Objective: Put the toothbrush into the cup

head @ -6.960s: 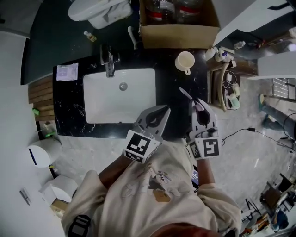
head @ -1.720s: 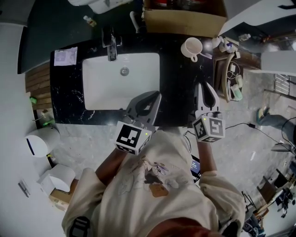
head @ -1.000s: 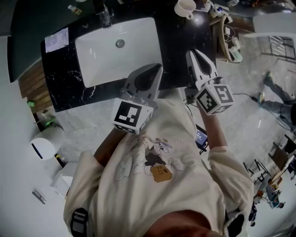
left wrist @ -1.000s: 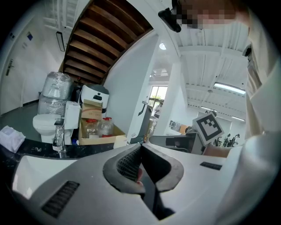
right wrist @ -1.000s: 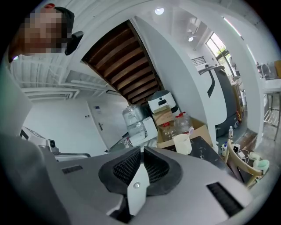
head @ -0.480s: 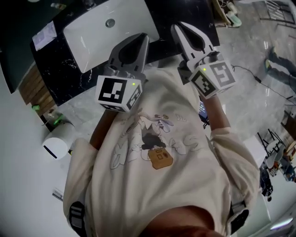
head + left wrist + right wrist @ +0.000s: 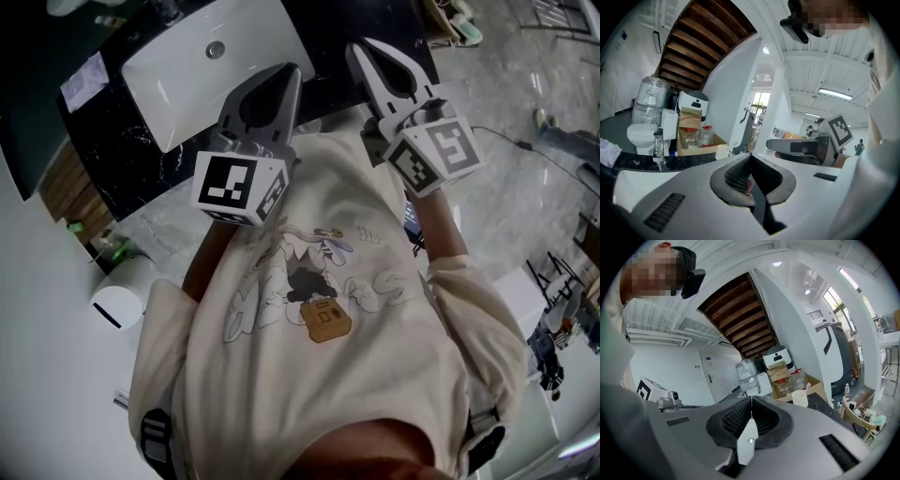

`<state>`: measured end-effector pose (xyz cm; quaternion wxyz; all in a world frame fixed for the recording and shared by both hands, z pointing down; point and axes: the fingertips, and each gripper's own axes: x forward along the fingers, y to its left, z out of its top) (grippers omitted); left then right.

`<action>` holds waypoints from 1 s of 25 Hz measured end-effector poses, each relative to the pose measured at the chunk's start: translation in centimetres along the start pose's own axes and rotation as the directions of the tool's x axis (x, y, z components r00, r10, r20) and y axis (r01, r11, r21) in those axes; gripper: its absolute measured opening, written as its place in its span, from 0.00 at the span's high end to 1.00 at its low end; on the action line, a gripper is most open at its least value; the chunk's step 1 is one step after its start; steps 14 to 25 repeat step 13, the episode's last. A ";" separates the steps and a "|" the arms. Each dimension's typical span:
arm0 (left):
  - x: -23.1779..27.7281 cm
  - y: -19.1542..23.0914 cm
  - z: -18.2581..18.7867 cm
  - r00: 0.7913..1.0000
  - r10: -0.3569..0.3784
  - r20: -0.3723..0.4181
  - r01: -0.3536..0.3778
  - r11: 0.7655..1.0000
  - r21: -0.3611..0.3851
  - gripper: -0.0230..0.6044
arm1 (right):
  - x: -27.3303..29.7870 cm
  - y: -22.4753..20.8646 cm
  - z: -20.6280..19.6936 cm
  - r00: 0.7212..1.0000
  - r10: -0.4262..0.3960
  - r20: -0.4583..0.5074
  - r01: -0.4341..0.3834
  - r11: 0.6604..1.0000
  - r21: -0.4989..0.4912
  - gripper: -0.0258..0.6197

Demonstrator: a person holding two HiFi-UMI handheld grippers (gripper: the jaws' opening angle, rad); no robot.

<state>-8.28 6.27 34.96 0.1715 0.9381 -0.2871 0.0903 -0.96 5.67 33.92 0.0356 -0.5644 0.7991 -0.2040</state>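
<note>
A person in a cream cartoon-print T-shirt holds both grippers level in front of the chest, side by side at the near edge of a black marble countertop. The left gripper hangs over the near right corner of the white sink. Its jaws are together, tips meeting, with nothing from the counter between them. The right gripper is just to its right. Its jaws have just been closing and now meet tip to tip with nothing between them.

Seen from the right gripper view, the cream cup stands upright at the far right of the countertop, well apart from both grippers. It is just in front of an open cardboard box holding red-lidded jars. A slim pinkish end, the toothbrush, rises from the cup's rim and tilts to the right; the rest of it is too small to make out.

From the left gripper view, the chrome faucet stands at the far side of the sink. A white toilet sits beyond it at the left, and a large water bottle stands above the toilet. In the head view, the cup lies outside the picture.
</note>
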 end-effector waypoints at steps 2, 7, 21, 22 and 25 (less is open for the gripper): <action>0.0 -0.1 -0.2 1.000 -0.003 0.001 0.003 1.000 -0.006 0.94 | -0.3 0.0 -0.2 1.000 -0.012 0.003 0.012 1.000 -0.005 0.93; 0.1 -0.6 0.3 1.000 -0.014 0.003 0.014 1.000 0.010 0.94 | -1.2 -0.1 -0.5 0.999 -0.039 0.006 0.039 0.999 0.019 0.93; -0.3 -1.0 0.4 1.000 -0.014 0.001 0.014 1.000 -0.009 0.94 | -2.2 -0.3 -1.0 0.997 -0.079 -0.006 0.079 0.995 0.052 0.93; -0.3 -1.0 0.4 1.000 -0.014 0.001 0.014 1.000 -0.009 0.94 | -2.2 -0.3 -1.0 0.997 -0.079 -0.006 0.079 0.995 0.052 0.93; -0.3 -1.0 0.4 1.000 -0.014 0.001 0.014 1.000 -0.009 0.94 | -2.2 -0.3 -1.0 0.997 -0.079 -0.006 0.079 0.995 0.052 0.93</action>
